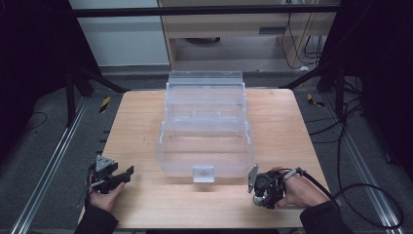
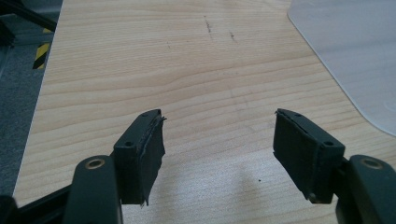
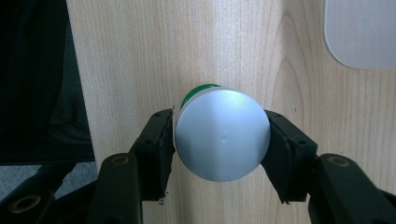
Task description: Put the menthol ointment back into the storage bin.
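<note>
Fingers point(image 3: 163, 140) tight on silver-capped green bottle point(image 3: 222, 134).

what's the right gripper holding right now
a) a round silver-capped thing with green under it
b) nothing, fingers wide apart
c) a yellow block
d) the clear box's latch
a: in the right gripper view the right gripper has its fingers pressed on both sides of a round silver cap with a green body behind it.

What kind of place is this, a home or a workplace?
Probably a lab or a recording workspace. A bare wooden table stands among metal floor rails and loose black cables, and a person holds a left gripper and a right gripper.
</note>
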A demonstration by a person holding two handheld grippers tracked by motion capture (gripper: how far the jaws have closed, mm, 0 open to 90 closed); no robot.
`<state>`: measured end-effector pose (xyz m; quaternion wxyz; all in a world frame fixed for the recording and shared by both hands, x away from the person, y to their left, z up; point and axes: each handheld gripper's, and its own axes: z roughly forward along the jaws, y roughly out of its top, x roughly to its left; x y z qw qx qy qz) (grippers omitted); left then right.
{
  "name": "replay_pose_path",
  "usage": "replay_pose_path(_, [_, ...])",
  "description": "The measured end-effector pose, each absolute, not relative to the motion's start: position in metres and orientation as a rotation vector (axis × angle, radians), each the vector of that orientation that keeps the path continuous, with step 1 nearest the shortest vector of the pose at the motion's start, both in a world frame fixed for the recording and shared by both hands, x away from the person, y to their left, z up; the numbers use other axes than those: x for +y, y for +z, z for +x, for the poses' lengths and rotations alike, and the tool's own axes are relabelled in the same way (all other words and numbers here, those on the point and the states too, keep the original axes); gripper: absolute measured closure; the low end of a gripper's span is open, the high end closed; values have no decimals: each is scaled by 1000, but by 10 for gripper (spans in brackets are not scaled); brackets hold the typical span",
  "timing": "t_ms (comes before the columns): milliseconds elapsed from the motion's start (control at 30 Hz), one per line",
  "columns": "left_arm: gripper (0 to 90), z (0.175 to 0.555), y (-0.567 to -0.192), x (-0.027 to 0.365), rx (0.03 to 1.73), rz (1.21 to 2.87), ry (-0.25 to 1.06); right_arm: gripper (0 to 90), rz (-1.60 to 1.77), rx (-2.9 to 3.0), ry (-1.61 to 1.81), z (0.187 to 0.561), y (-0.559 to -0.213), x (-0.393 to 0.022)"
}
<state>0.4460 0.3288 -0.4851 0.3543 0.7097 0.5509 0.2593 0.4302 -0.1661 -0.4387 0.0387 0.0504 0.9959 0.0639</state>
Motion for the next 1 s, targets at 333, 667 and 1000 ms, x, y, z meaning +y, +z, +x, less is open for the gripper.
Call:
replay_pose_path(333, [330,446,-485,329,1424,1836,668,497,165,3064,197,432,-438,-166])
replay_pose_path(667, [329,446,-486,329,1427,1836,665,499,199,3074,208,432,-434,-167])
replay_pose_path(1000, [329,446,-486,328,1423,1841,661,499,214,3056,267,431,-413,-168])
